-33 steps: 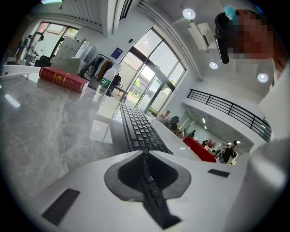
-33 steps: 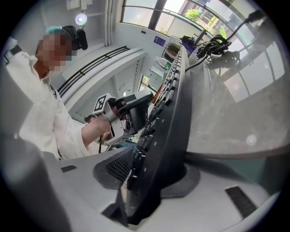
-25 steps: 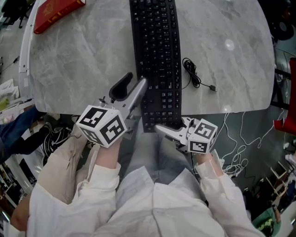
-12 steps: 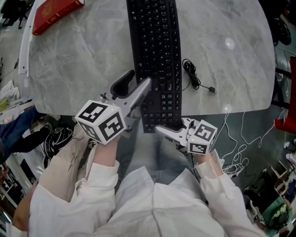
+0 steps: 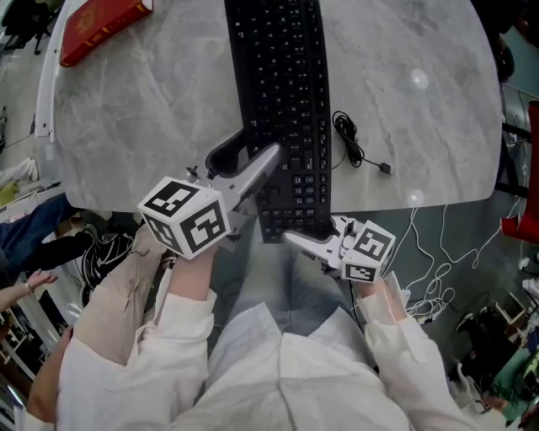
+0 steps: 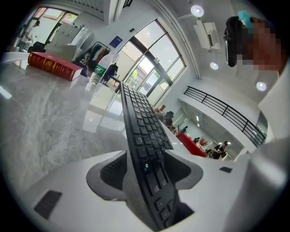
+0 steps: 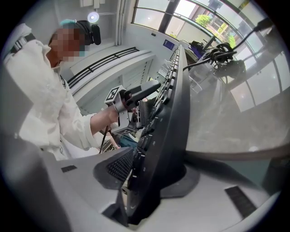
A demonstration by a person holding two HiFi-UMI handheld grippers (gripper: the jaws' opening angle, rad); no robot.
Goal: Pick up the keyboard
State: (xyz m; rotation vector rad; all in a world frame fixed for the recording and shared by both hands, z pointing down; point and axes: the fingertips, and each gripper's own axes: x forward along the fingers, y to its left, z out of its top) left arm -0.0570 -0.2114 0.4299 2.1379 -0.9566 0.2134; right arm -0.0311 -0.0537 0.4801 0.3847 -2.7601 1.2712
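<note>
My black keyboard (image 5: pixel 282 101) lies long-ways up the middle of the grey marble tabletop (image 5: pixel 152 109). Its top end runs out of the upper edge of the head view. Its near end sticks out past the tabletop's near edge, over my lap.

My left tool (image 5: pixel 253 150) is at the keyboard's left side, low in the picture. Its jaws have just been opening and now stand spread wide. The left gripper view shows the keyboard (image 6: pixel 140 136) standing on edge between the two jaws. The keys face the right jaw, and I see a little room on the left side. The pads do not pinch it.

My right tool (image 5: pixel 307 234) is at the keyboard's near end, right where it hangs off the tabletop. In the right gripper view the keyboard (image 7: pixel 167 118) sits between the jaws. One ribbed pad is against the keys and the other is against the back. This tool is pinching the keyboard.

A black cable (image 5: pixel 349 135) lies curled up on the tabletop just right of the keyboard, and its plug end points to the right. A red book (image 5: pixel 101 25) lies at the upper left corner, well apart from the keyboard. In the left gripper view a water bottle (image 6: pixel 100 72) stands just past the book.
</note>
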